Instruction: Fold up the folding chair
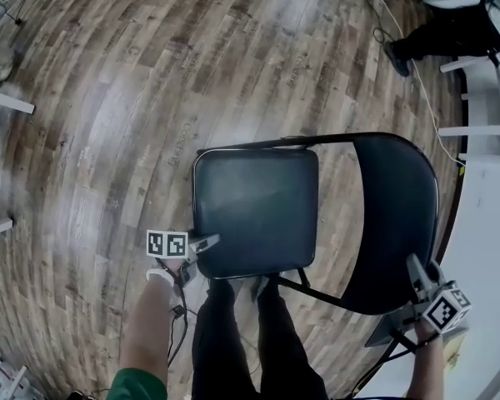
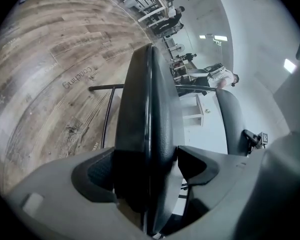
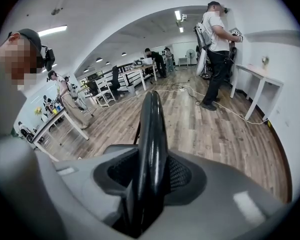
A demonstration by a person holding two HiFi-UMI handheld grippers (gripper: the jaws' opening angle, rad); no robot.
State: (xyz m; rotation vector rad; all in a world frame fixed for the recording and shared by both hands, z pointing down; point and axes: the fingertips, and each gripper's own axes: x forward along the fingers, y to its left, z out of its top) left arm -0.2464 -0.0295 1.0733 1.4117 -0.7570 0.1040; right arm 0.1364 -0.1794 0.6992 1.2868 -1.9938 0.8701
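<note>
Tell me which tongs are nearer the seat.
Left. The left tongs clamp the edge of the seat itself. The right tongs hold the rim of the backrest, off to the seat's right and not touching it.

We've got open wood floor (image 1: 150, 98) left of and beyond the chair (image 1: 258, 207); the white wall (image 1: 492, 223) sits close on its right.

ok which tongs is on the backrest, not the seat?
The right tongs: clamped on the edge of the curved backrest. The left tongs grip the edge of the flat seat.
</note>
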